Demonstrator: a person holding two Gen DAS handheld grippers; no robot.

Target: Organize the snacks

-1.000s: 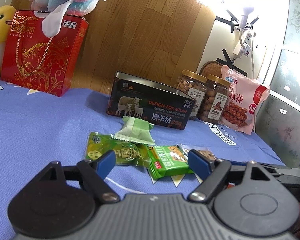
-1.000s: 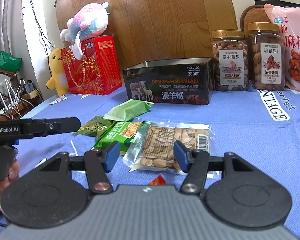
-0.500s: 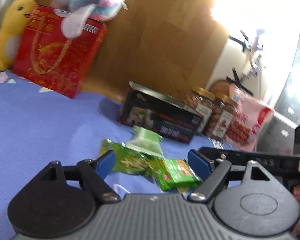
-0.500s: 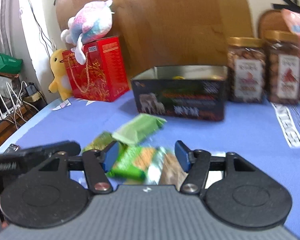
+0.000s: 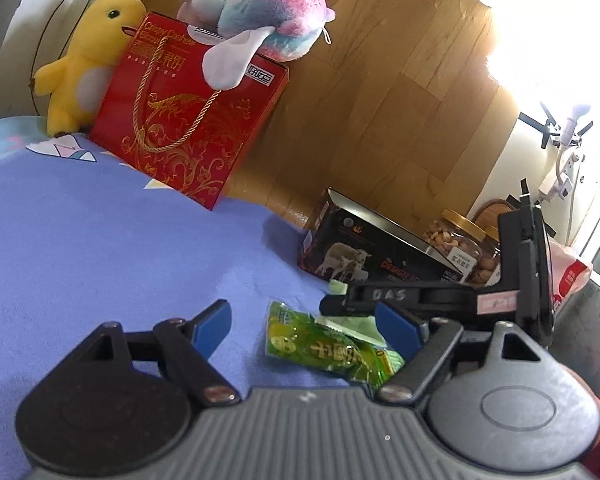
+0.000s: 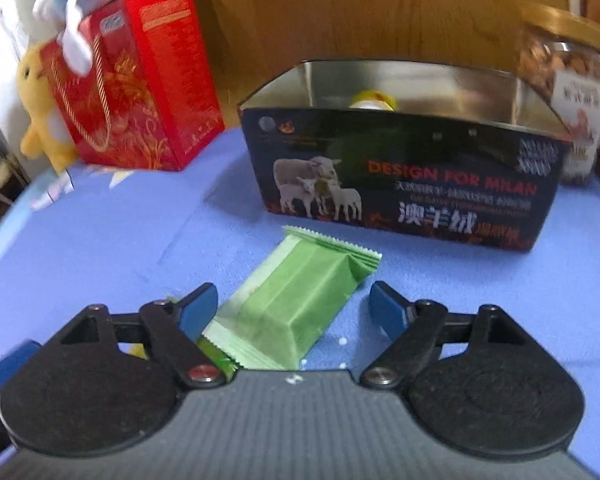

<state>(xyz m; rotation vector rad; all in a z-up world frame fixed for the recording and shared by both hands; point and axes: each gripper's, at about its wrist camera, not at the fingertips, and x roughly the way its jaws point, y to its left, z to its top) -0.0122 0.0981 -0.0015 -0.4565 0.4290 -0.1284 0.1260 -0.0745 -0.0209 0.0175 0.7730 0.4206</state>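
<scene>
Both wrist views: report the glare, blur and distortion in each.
Left wrist view: blown-out glare at the upper right washes out the wall; fisheye bends the wooden board; the red gift box is fairly sharp. Right wrist view: motion blur smears the nut jar and tin lettering; the pale green packet is clearer.

Reading off the black tin [image 6: 400,196] first: "DESIGN FOR MILAN" in orange across its front, with large white Chinese characters, 澳羊绒, beneath. Over on the red gift box [image 5: 188,120], gold lettering at the top says "Crispy Cashew" and what looks like "Biscuits" under it, partly cut off, with big gold Chinese characters below that are too blurred to make out. The right gripper [image 5: 420,300] carries handwritten "DAS" on its black arm. The bright green packet [image 5: 324,346] bears yellow Chinese print, unclear. Jar labels [image 6: 576,120] are unreadable.
</scene>
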